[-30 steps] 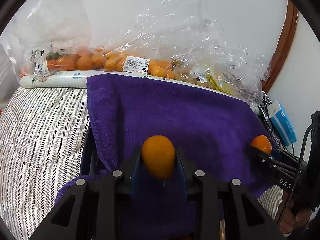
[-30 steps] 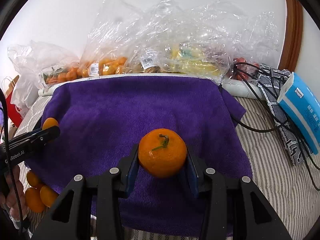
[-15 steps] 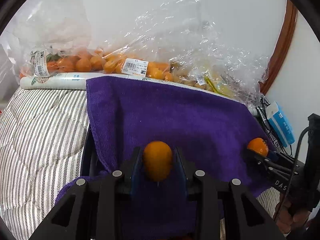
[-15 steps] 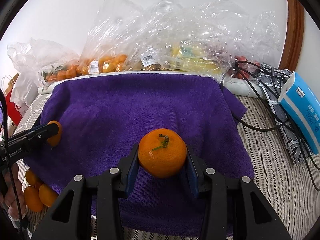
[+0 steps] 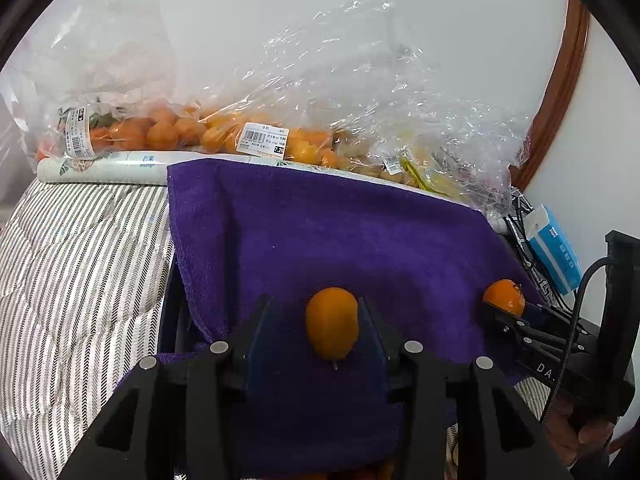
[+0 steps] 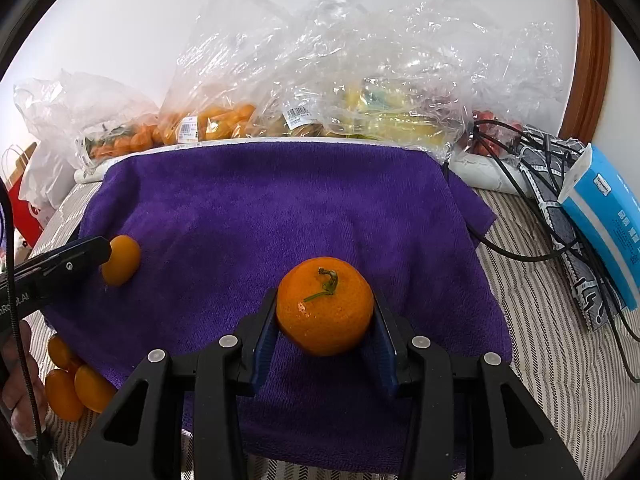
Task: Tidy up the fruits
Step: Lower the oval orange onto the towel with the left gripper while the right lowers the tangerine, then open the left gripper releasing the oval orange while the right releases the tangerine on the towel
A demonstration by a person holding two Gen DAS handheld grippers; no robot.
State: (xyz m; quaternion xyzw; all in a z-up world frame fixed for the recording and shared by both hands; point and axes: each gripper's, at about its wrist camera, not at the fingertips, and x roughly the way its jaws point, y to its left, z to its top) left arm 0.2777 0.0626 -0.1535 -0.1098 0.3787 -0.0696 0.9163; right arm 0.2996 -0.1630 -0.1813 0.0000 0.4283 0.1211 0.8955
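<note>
The kumquat (image 5: 331,323) sits between the fingers of my left gripper (image 5: 320,332), touching the right pad with a gap on the left side, so I cannot tell whether I grip it. It is over the near-left part of the purple towel (image 5: 340,240). My right gripper (image 6: 325,320) is clamped on the mandarin (image 6: 325,306), stem up, above the towel's near middle. Three loose kumquats (image 6: 74,384) lie just off the towel's near-left corner. Bagged fruit (image 6: 320,112) lines the towel's far edge.

purple towel (image 6: 280,208) hiding whatever it drapes, bagged fruit (image 6: 384,116) blurred behind crinkled plastic (image 6: 360,52)
</note>
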